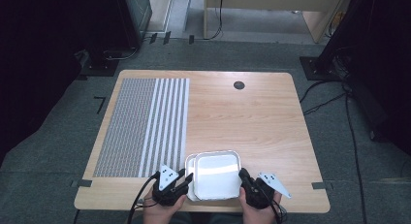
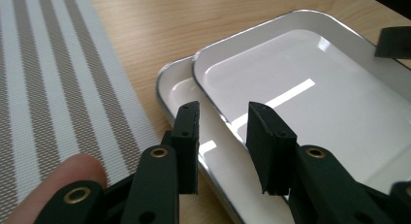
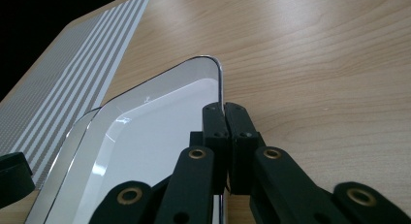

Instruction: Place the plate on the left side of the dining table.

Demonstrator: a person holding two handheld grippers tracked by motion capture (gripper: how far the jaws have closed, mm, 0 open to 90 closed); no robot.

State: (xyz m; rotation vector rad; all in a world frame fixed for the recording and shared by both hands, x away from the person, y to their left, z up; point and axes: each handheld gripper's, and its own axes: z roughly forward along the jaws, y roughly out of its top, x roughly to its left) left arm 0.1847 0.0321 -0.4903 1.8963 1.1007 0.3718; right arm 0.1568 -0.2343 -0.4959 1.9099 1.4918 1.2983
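Observation:
Two white trays lie stacked and offset near the table's front edge. The upper tray (image 1: 215, 173) (image 2: 300, 88) (image 3: 160, 136) sits in the lower tray (image 1: 189, 162) (image 2: 177, 88) (image 3: 80, 124), which sticks out to the left. My left gripper (image 1: 186, 178) (image 2: 223, 136) is open, its jaws straddling the lower tray's left rim without pressing on it. My right gripper (image 1: 241, 174) (image 3: 224, 112) is shut on the upper tray's right rim, which runs in between its closed jaws.
A grey and white striped placemat (image 1: 145, 127) (image 2: 58, 88) (image 3: 72, 73) covers the left part of the wooden table (image 1: 252, 117). A dark round grommet (image 1: 238, 85) sits near the far edge. Cables trail on the floor around the table.

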